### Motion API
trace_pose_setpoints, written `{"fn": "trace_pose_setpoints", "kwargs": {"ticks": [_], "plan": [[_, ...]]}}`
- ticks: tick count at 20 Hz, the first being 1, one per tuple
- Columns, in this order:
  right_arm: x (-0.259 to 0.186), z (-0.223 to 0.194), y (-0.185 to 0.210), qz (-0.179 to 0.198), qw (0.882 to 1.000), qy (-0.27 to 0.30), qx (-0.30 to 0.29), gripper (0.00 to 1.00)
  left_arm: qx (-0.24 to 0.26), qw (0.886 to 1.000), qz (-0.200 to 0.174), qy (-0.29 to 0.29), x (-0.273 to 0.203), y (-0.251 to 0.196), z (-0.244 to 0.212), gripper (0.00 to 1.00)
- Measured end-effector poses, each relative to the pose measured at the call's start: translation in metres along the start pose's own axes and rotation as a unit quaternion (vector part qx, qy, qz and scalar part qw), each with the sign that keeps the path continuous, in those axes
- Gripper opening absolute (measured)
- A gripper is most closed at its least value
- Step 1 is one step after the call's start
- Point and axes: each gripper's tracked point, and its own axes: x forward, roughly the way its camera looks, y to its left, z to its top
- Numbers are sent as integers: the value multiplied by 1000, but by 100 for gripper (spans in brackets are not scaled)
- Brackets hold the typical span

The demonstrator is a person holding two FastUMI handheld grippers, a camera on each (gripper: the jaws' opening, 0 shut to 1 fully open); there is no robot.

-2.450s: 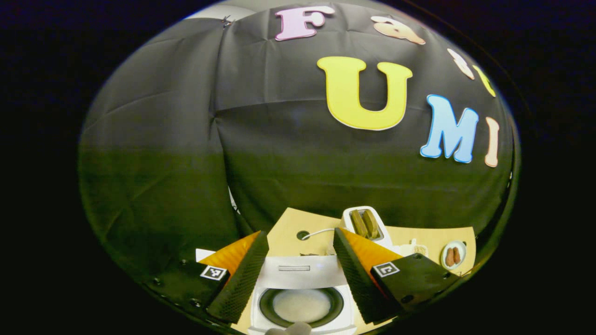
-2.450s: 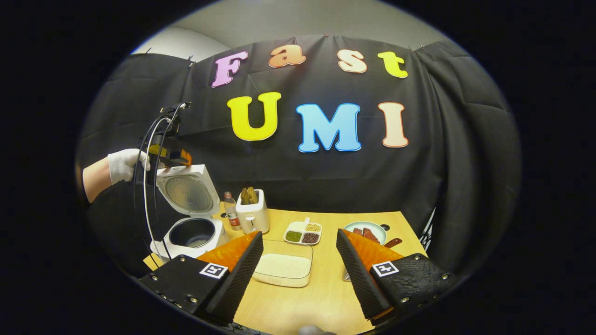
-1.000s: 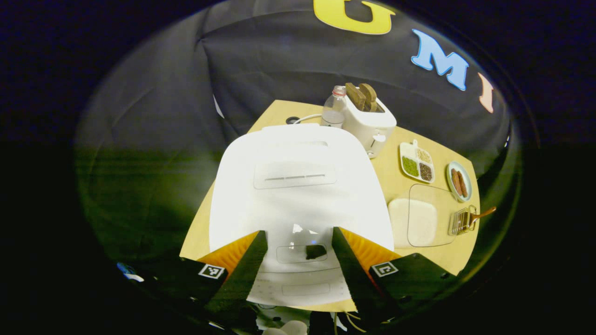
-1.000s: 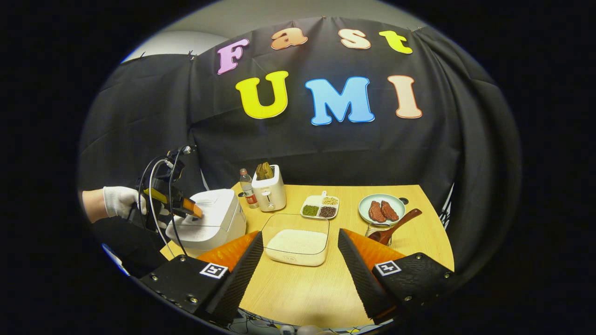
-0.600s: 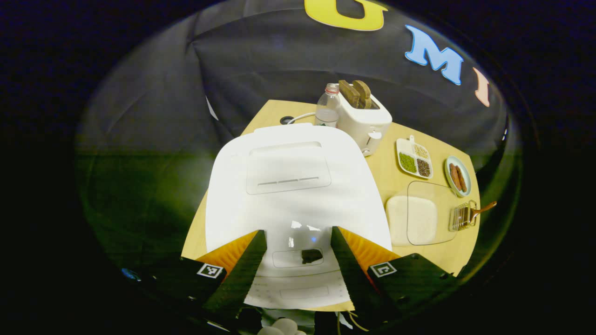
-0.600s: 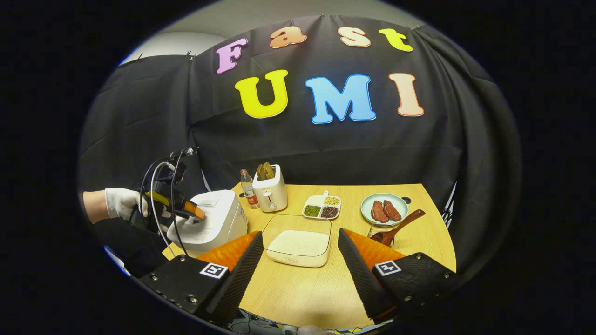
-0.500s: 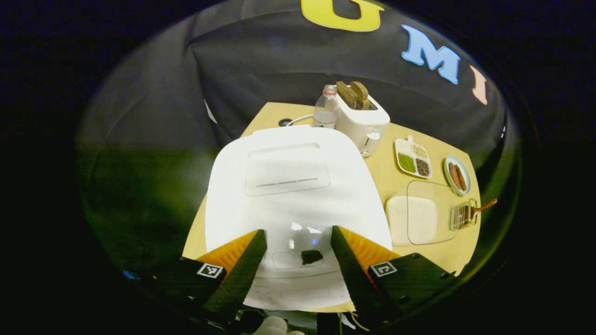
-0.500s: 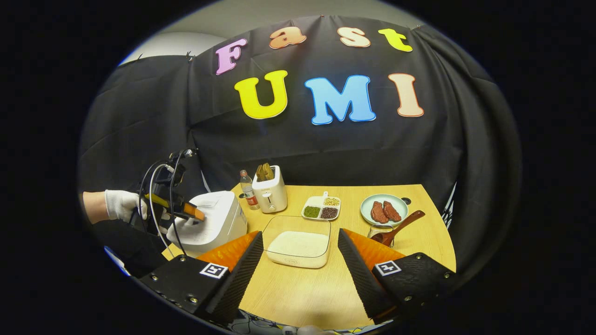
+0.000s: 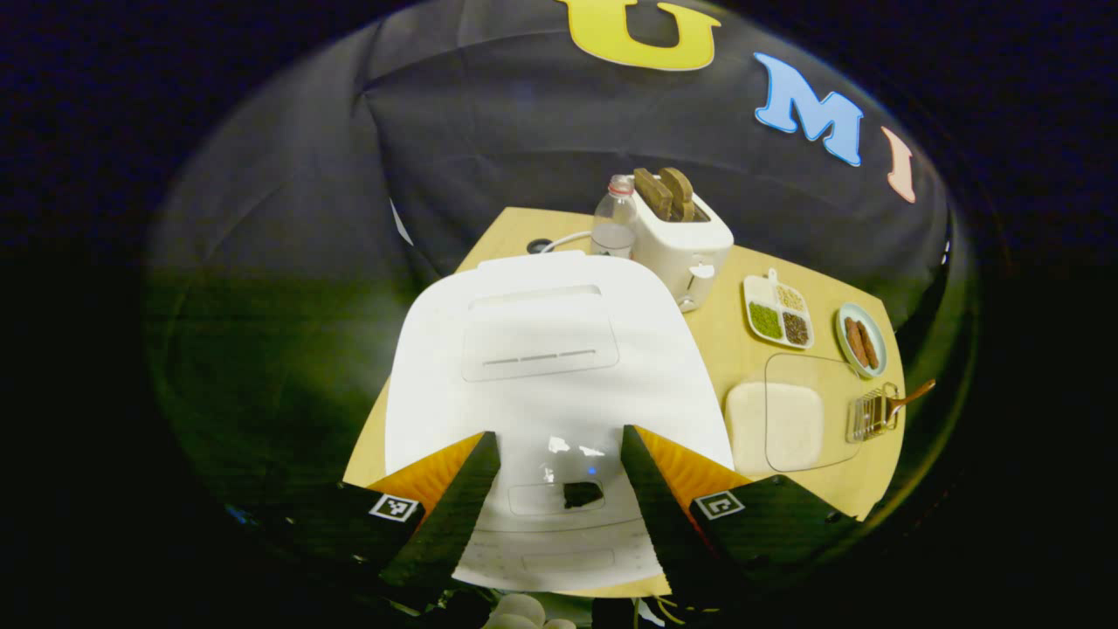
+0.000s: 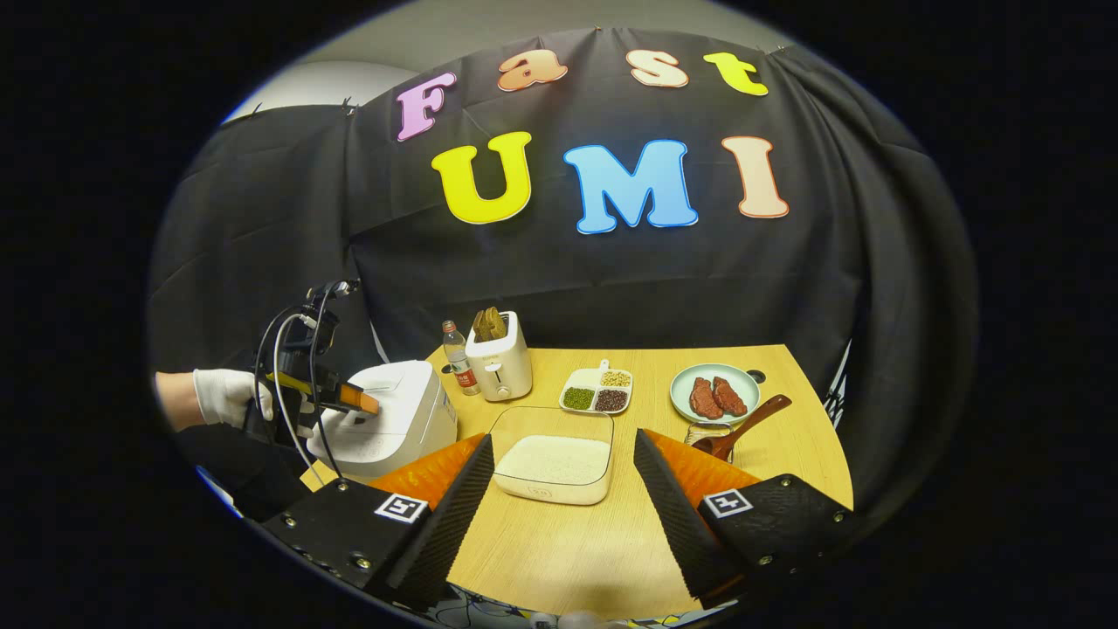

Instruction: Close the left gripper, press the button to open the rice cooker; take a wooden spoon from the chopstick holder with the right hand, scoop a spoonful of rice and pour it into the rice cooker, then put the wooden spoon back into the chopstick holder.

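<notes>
The rice cooker [image 9: 550, 384], lid down, sits at the surface's [image 10: 568, 542] nine o'clock edge in the right gripper view. Its button [image 9: 559, 496] lies between the left tool's [image 9: 556, 489] fingers, which stand wide apart and grip nothing. The likely risk: pressed like this, the fingers would straddle the button and land on the lid instead, so the latch stays shut. The right tool [image 10: 563, 489] hovers low over the surface, fingers spread and empty, with the rice dish [image 10: 554, 467] beyond them and the wooden spoon [image 10: 742, 428] in its holder [image 10: 704, 432] at two o'clock.
</notes>
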Motion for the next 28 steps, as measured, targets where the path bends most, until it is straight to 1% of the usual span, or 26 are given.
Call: {"fn": "trace_pose_setpoints", "kwargs": {"ticks": [2,3,4,6,7,8,9,10,11,12,13,14,16,17,18,19,20,23,24,28], "plan": [[-2,3,-4,-6,1000,-6,-4,99,2,1000,8,-22,0,2,4,96],[-3,6,-3,-8,1000,-10,-7,99,8,999,15,-43,-3,4,12,96],[-3,9,-6,-14,1000,-20,-9,99,15,997,24,-71,-8,5,25,99],[-6,22,-13,-30,998,-45,-12,99,22,988,37,-146,-34,1,52,99],[-10,30,-17,-41,997,-59,-13,99,26,980,40,-193,-56,-4,63,99],[-14,42,-21,-50,995,-81,-13,99,34,969,31,-241,-81,-16,76,98],[-19,55,-26,-62,993,-103,-13,99,40,959,34,-280,-106,-22,83,98],[-26,69,-31,-73,989,-124,-15,99,41,949,33,-312,-133,-31,87,98],[-33,84,-35,-85,986,-145,-16,99,35,939,21,-342,-164,-44,92,98],[-38,94,-39,-92,983,-161,-19,99,27,933,6,-360,-188,-58,91,94],[-44,103,-42,-101,979,-174,-19,94,20,925,-7,-379,-211,-67,90,100],[-50,112,-46,-106,977,-184,-17,98,13,919,-17,-394,-233,-75,90,99],[-62,124,-51,-118,972,-203,-14,98,8,907,-31,-420,-268,-86,91,98],[-66,129,-54,-122,970,-211,-12,99,8,899,-37,-436,-285,-92,92,98],[-68,139,-61,-127,969,-213,-12,99,10,893,-42,-447,-300,-97,92,100],[-71,138,-63,-131,968,-214,-11,98,10,887,-46,-459,-312,-100,89,94],[-75,141,-65,-134,967,-218,-10,99,10,883,-52,-466,-324,-104,86,94],[-84,142,-69,-143,964,-223,-8,99,14,875,-62,-479,-341,-113,76,99],[-86,142,-70,-145,964,-224,-6,99,17,876,-61,-479,-345,-115,72,100],[-95,146,-69,-149,961,-232,-8,99,22,874,-61,-481,-350,-117,71,99]]}}
